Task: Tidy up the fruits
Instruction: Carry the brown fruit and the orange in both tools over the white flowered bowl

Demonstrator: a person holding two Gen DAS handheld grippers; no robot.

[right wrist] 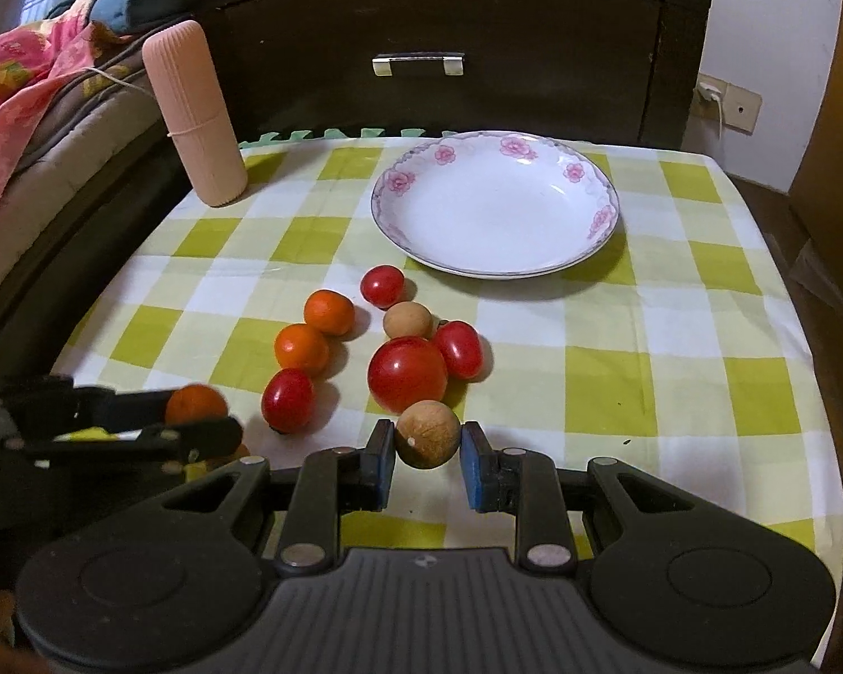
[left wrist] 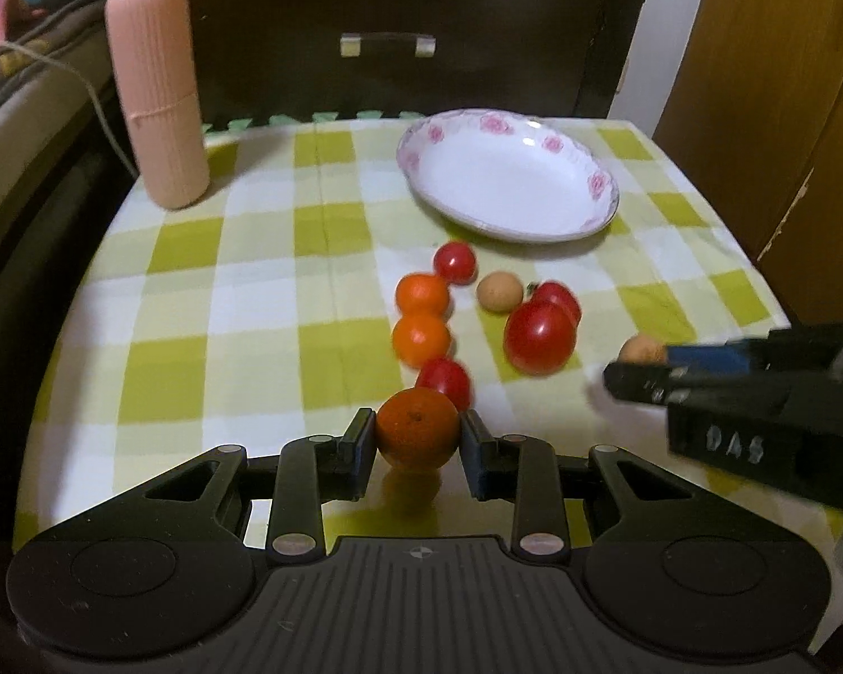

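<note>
Left gripper (left wrist: pixel 417 438) clamped on an orange (left wrist: pixel 417 428), right gripper (right wrist: pixel 427 441) pinching a brown fruit (right wrist: pixel 427 433); the plate (right wrist: pixel 604 222) sits straight ahead, upper centre of both frames.

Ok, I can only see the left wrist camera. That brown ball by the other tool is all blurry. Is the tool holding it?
Observer: Yes. In the right wrist view the brown round fruit sits between the right tool's two pads and seems to touch both.
Operator: Does it have any marks on it?
Observer: One small white spot, low on its left side.
Operator: Is there anything else I can't see?
Observer: A wall socket with a white plug in it, at the far right.
</note>
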